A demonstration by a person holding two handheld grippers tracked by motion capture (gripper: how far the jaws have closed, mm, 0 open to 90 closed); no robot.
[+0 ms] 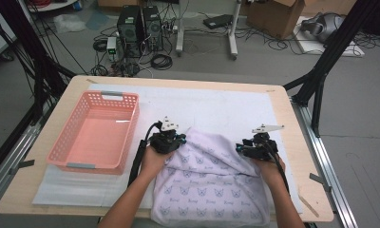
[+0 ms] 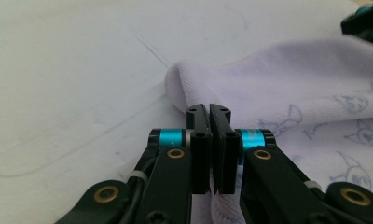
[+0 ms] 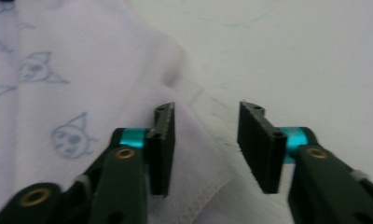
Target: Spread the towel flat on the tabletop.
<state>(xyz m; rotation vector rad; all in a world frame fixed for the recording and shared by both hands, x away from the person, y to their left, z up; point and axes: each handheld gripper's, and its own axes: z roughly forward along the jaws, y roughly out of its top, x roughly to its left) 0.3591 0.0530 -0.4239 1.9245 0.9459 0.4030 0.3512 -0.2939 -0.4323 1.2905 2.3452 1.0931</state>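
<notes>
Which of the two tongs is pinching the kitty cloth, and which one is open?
The left tongs are pinched shut on the cloth. The right tongs stand open, with a gap between the jaws over the cloth's edge.

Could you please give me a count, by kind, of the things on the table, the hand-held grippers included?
Baskets: 1, the pink basket.
Cloths: 1, the pale lilac cloth with cat-face prints.
Grippers: 2, the left gripper shut on the cloth's edge, and the right gripper open over its hem.
Total: 4
</notes>
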